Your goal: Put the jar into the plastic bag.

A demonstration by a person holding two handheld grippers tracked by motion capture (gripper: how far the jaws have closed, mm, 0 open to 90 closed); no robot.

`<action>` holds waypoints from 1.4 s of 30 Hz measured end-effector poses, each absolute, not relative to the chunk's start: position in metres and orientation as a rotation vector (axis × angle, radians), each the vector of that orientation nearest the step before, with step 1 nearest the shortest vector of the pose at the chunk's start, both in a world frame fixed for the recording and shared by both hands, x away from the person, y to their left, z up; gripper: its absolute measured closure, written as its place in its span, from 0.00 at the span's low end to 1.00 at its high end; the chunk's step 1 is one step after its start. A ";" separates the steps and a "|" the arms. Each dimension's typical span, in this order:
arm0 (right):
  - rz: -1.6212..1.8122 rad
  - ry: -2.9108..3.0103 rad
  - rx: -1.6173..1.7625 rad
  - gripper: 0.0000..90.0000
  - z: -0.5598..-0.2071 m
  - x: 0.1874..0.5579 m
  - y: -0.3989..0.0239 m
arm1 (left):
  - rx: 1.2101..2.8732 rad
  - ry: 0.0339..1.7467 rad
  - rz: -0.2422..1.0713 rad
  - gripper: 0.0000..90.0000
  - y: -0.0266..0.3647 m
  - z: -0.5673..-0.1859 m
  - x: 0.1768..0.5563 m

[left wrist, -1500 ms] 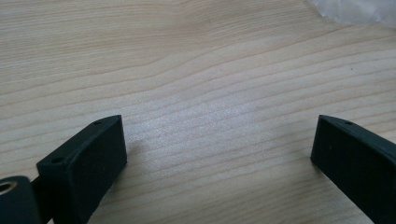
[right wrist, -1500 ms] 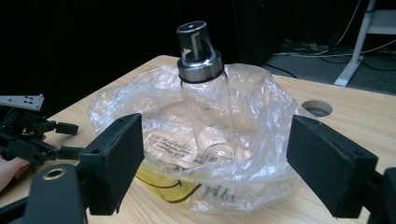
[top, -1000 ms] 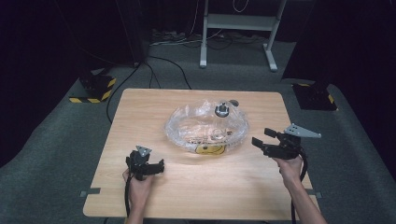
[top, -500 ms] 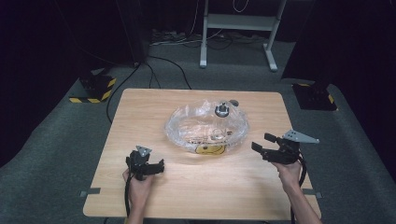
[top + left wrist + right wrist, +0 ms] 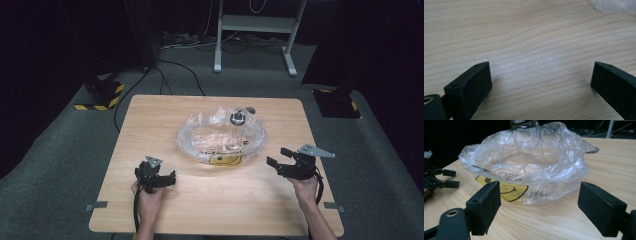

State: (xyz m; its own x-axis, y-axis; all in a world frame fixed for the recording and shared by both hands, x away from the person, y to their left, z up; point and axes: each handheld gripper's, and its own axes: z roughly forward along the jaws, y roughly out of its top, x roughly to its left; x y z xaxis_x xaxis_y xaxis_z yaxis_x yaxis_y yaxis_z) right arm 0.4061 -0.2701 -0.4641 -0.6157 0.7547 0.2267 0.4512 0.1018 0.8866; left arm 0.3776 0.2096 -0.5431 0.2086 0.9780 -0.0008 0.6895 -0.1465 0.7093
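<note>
Presently catalogued, clock directions taken from the table's centre in the high view:
Table (image 5: pixel 150 115): a light wooden top is lying on grey carpet, its four edges all showing.
Plastic bag (image 5: pixel 220 137): a clear, crumpled bag is sitting just past centre toward 12 o'clock, its mouth gaping upward; a yellow smiley print (image 5: pixel 222 159) is showing on its near side.
Bag contents: a clear vessel with a metal top (image 5: pixel 237 118) is standing inside; its exact kind is too hazy to tell.
Left gripper (image 5: pixel 170 176): it is resting at about 8 o'clock, jaws standing apart over bare wood with nothing between them; the bag's corner (image 5: pixel 614 5) is peeking in at the top right of the left gripper view.
Right gripper (image 5: pixel 277 157): it is hovering at about 4 o'clock, jaws spread and holding nothing, facing the bag (image 5: pixel 524 170) but staying apart from it.
Open room: bare wood is stretching along the near edge between the hands, and wide strips are lying free at 9 and 3 o'clock.
Surroundings: a white metal stand (image 5: pixel 255 22) is standing on the floor beyond 12 o'clock.
</note>
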 end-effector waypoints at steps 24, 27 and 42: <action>1.281 2.200 1.224 0.21 -0.498 0.417 -0.248 | 1.905 1.543 0.642 0.04 0.210 -0.543 0.378; 1.254 2.209 1.230 0.21 -0.502 0.419 -0.247 | 1.906 1.543 0.642 0.04 0.210 -0.543 0.378; 1.134 2.228 1.265 0.20 -0.518 0.427 -0.243 | 1.906 1.544 0.641 0.04 0.210 -0.543 0.378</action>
